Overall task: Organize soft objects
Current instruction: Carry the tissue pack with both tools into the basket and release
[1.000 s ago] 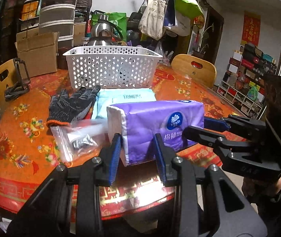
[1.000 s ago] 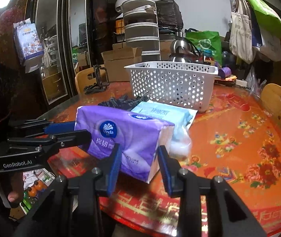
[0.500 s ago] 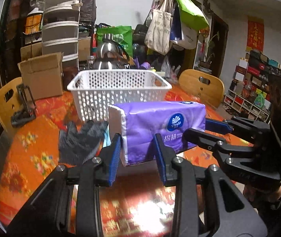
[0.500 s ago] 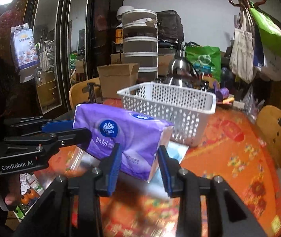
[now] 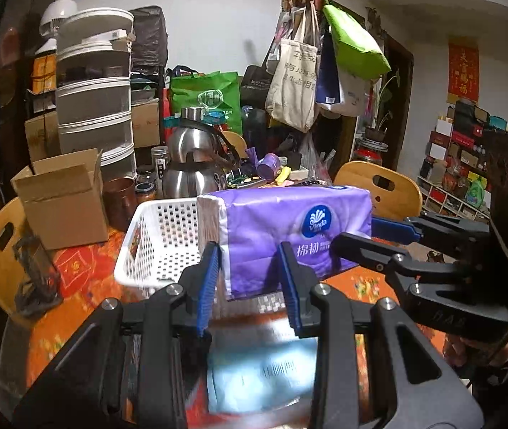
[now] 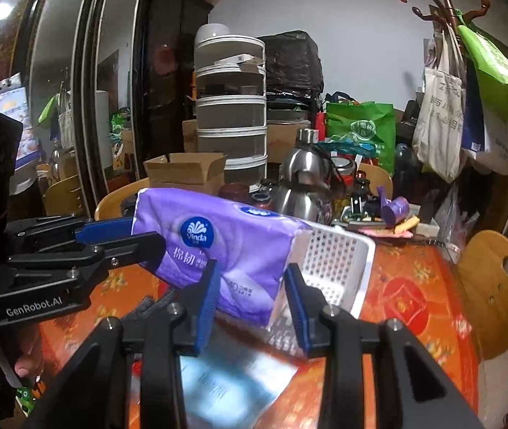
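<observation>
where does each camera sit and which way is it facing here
Left wrist: on the left tool, facing the white basket and kettle; the right tool shows.
Right wrist: on the right tool, facing the cabinet side; the left tool and a hand show.
Shared: the purple tissue pack, clamped at both ends.

— What's that pack in my grippers made of?
— The tissue pack (image 5: 289, 225) has a smooth, glossy purple plastic wrap.
— And the basket (image 5: 162, 246)?
— White perforated plastic, matt. My gripper fingers (image 5: 206, 282) carry ribbed blue pads on matt black plastic.
— The kettle (image 5: 193, 164)?
— Shiny polished metal; the box (image 5: 62, 207) is plain cardboard.
</observation>
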Tool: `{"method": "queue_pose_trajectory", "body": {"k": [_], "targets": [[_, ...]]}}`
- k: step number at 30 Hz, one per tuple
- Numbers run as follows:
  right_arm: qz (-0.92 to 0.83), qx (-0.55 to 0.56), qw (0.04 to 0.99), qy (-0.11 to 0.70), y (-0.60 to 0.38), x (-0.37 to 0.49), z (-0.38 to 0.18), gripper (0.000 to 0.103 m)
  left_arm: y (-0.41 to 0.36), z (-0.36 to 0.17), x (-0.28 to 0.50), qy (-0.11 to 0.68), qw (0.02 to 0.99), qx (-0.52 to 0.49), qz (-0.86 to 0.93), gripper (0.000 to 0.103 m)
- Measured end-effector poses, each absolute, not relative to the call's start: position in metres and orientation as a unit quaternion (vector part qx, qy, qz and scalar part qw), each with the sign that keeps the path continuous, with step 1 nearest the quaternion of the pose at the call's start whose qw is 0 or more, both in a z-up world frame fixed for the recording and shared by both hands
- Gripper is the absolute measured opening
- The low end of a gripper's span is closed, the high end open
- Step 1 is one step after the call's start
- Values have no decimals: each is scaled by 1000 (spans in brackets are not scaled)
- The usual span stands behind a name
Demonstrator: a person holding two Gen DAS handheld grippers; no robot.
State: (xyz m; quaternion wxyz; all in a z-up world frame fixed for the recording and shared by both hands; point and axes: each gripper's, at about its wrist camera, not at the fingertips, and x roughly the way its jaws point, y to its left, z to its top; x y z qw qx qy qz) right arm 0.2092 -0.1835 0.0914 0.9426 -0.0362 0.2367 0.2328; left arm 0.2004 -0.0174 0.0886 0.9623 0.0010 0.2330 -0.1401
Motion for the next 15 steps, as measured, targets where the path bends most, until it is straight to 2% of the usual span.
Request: {"method": "queue_pose_trajectory", "body": {"k": [6,15], "targets": [[230,-33,937,262,-182,269,92,36,-17,104,274,256,956,-7,-140,31],[234,-19,925,298,-170,338,60,36,-13,79,376,306,945,-15,-115,31]]}}
